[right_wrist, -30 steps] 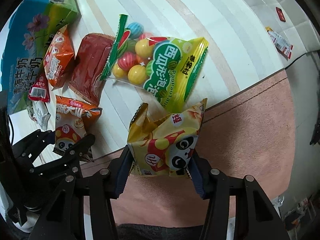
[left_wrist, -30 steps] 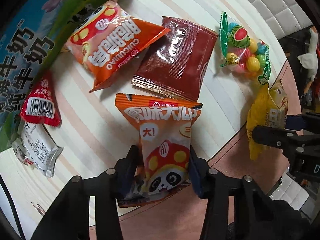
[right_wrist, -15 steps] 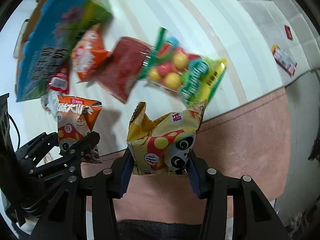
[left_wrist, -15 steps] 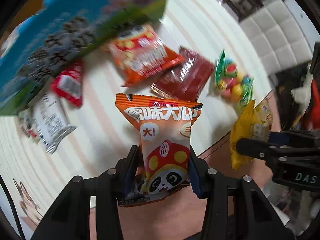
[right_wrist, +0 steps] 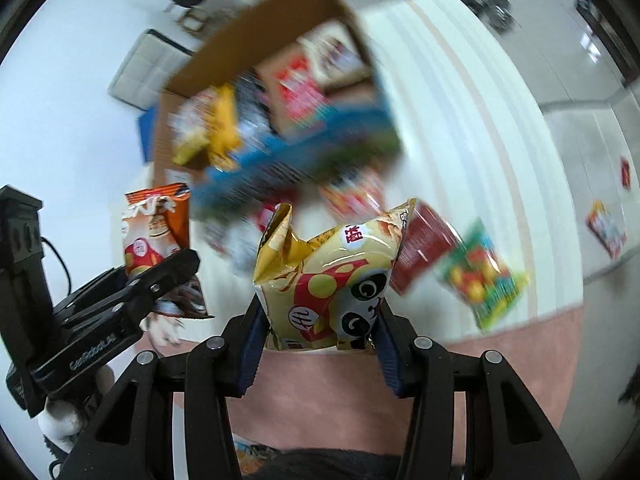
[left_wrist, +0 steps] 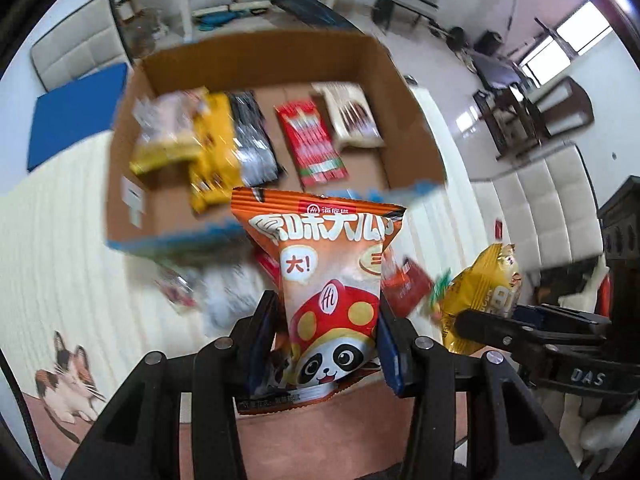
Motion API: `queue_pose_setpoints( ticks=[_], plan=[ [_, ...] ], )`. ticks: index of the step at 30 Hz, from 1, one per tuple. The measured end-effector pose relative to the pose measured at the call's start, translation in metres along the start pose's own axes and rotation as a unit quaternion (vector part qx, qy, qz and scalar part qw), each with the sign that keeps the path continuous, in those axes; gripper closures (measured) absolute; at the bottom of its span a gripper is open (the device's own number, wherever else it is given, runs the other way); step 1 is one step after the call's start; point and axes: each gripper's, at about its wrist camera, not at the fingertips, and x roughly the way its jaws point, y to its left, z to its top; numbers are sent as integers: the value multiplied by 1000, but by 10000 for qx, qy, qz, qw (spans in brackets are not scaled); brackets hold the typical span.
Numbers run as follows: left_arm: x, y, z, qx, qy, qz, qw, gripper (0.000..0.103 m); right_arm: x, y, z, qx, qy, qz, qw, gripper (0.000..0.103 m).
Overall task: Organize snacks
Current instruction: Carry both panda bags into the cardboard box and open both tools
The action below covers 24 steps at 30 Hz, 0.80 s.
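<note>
Snacks are gripped in both hand-held tools. The left gripper (left_wrist: 326,344) is clenched on an orange foil snack packet printed with a panda in a red mushroom cap (left_wrist: 326,292); the packet is held upright by its lower part, its crimped top edge pointing up, lifted off the surface. The right gripper (right_wrist: 320,344) is clamped on a yellow foil snack packet with the same panda print (right_wrist: 332,276), also held upright by its lower part, with its top corner crumpled. In the right wrist view the left gripper (right_wrist: 160,276) and its orange packet (right_wrist: 154,232) are seen to the left; in the left wrist view the yellow packet (left_wrist: 484,296) is seen to the right.

Beyond both packets, an open brown cardboard box with a blue printed outer wall (left_wrist: 404,92) is seen on a cream striped table mat (left_wrist: 60,240). Inside the box, yellow packets (left_wrist: 212,152), a red striped pack (left_wrist: 314,144) and a pale pack (left_wrist: 354,116) are laid flat, blurred by motion. On the mat just outside the box, a dark red foil pouch (right_wrist: 424,248) and a clear bag of coloured gum balls with green trim (right_wrist: 482,276) are lying side by side, near each other. A cat drawing (left_wrist: 66,380) is printed at the mat's corner.
</note>
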Motion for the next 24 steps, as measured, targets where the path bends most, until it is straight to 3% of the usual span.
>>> queue_pose_setpoints(
  ticks=[5, 12, 17, 24],
  plan=[
    [-4, 21, 48, -318, -131, 274, 9990, 60, -6, 48, 51, -459, -185, -26, 9988, 51],
    [33, 67, 101, -790, 295, 513, 9951, 60, 37, 74, 109, -649, 36, -243, 9976, 51],
    [70, 93, 116, -941, 773, 606, 9907, 60, 78, 73, 136, -587, 361, -396, 9968, 51],
    [104, 106, 118, -941, 1199, 731, 9856, 60, 118, 65, 143, -525, 736, -485, 9947, 51]
  ],
)
